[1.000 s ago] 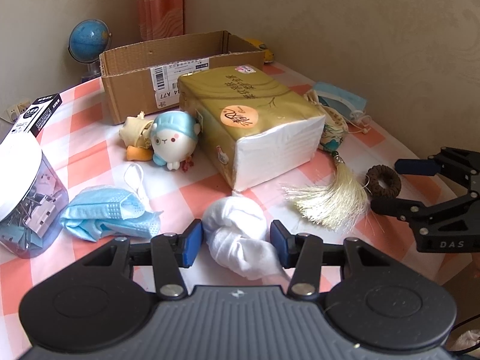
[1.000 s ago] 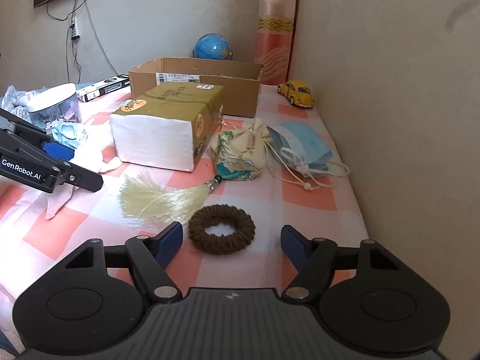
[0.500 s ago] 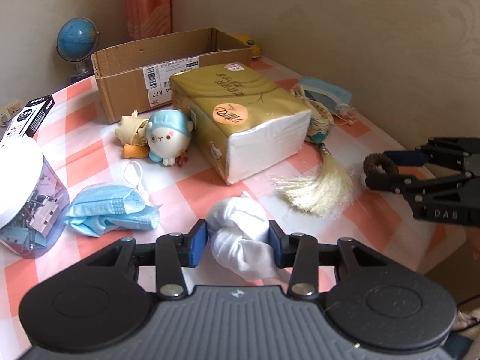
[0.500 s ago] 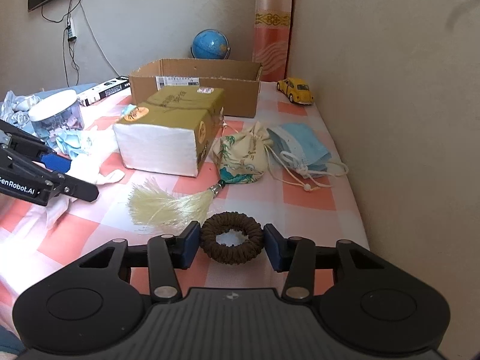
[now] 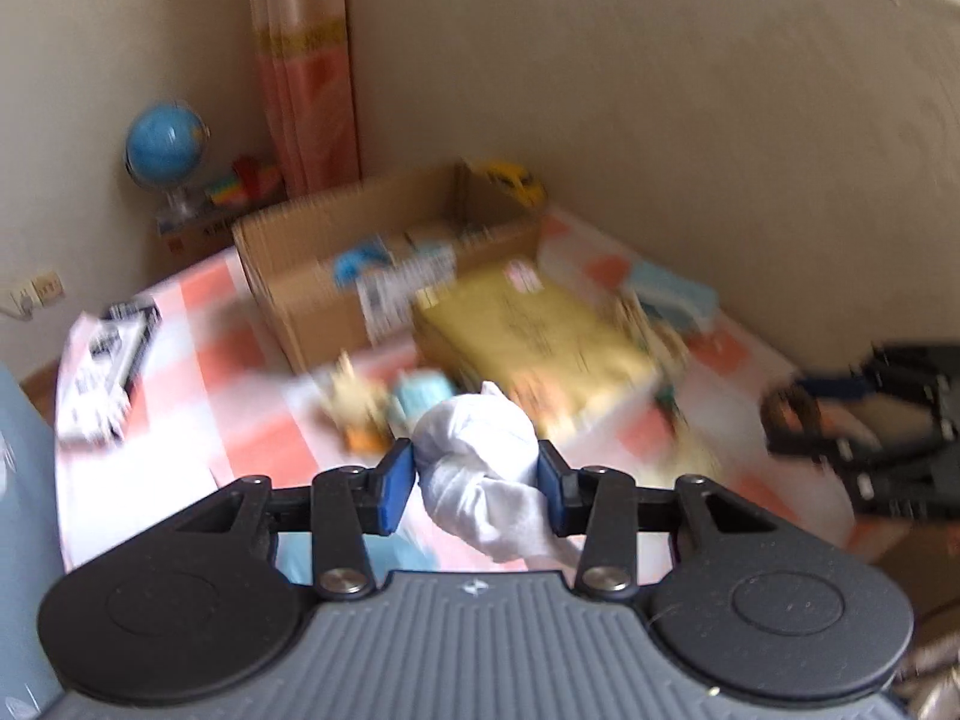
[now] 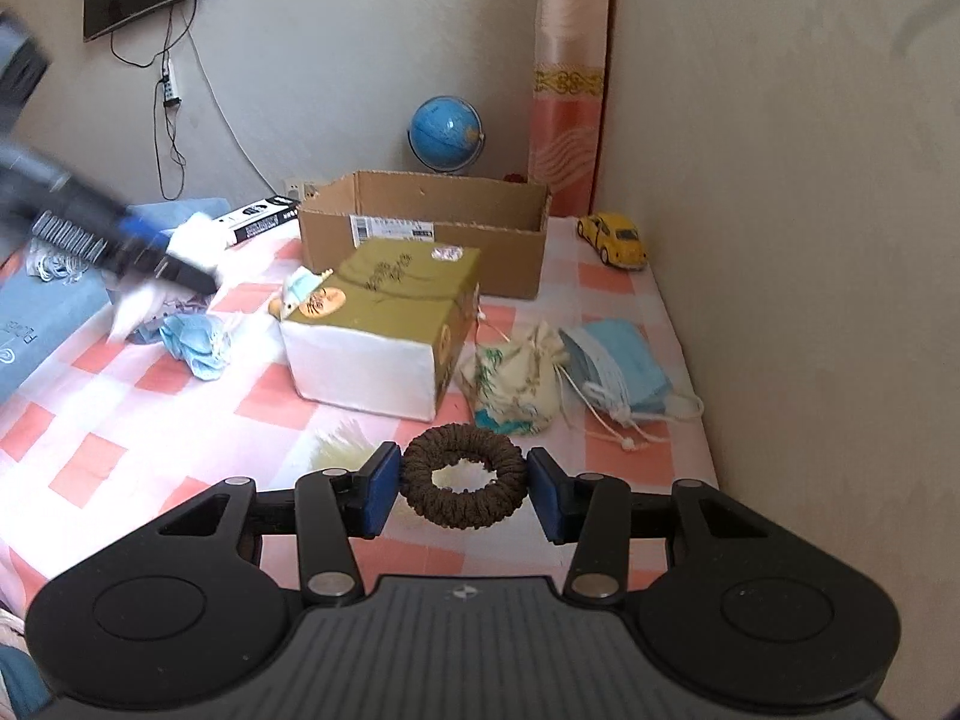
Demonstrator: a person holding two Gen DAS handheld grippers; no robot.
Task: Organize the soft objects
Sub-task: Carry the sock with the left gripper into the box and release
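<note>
Both hands are carrying a catch right now. The left gripper (image 5: 477, 483) is squeezing the knotted white cloth (image 5: 480, 468) between its blue pads (image 5: 396, 483), the bundle bulging up above the jaws and a loose tail hanging toward the near side. The right gripper (image 6: 462, 492) is pinching the brown scrunchie (image 6: 462, 483) by its left and right edges — the ring is lying flat across the gap, its hole open to the camera, and it is looking clear of the checked tablecloth (image 6: 150, 420).

Now the relation that matters: the cardboard box (image 6: 420, 228) is sitting at the far end of the table, open top up, its long side running left to right. From the right gripper it is lying straight ahead, but the tissue pack (image 6: 384, 324) is standing squarely between claw and box. From the left wrist view, blurred as it is, the box (image 5: 384, 264) is ahead and a touch left, with the small plush toys (image 5: 390, 408) in front of it.

Neither gripper is looking much nearer in these views; in the right wrist view the left one (image 6: 162, 258) is showing as a blur at the left, with the box well to its right. My read — if the box is the goal, both loads are needing to travel away from the near edge, high enough to clear the pack and the box's front wall, before any release.

The drawstring pouch (image 6: 516, 384) and the blue masks (image 6: 624, 366) are waiting just right of the pack; another crumpled mask (image 6: 195, 342) is lying at its left.
</note>
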